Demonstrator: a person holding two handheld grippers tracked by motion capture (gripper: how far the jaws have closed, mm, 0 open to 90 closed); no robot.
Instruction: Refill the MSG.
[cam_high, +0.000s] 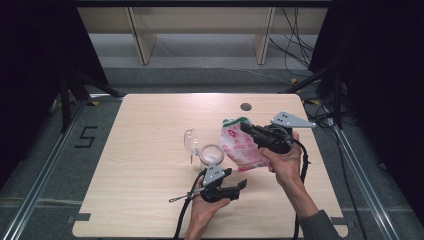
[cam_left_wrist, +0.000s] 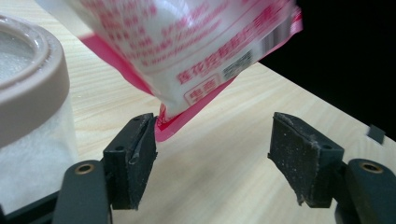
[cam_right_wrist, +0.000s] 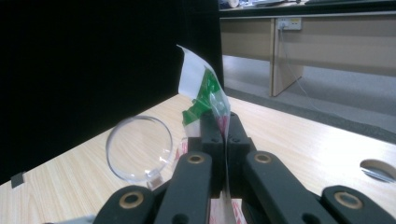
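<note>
From above, the right gripper (cam_high: 246, 128) holds the pink bag (cam_high: 239, 145) right of the jar (cam_high: 211, 155) mid-table, up close the left gripper (cam_left_wrist: 212, 151) gapes wide under the bag's (cam_left_wrist: 187, 42) corner, and the right gripper's (cam_right_wrist: 225, 140) jaws pinch the bag's (cam_right_wrist: 205, 95) top.

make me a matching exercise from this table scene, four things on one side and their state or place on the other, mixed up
Things:
1. right claw
2. left claw
3. jar
4. clear lid

States:
A. holds white grains, stands on the table
B. jaws apart, nothing pressed between them
C. flipped up beside the jar's mouth
D. pinched shut on the top of the pink and white bag

Pairs: 1-D, 2-B, 3-A, 4-C
</note>
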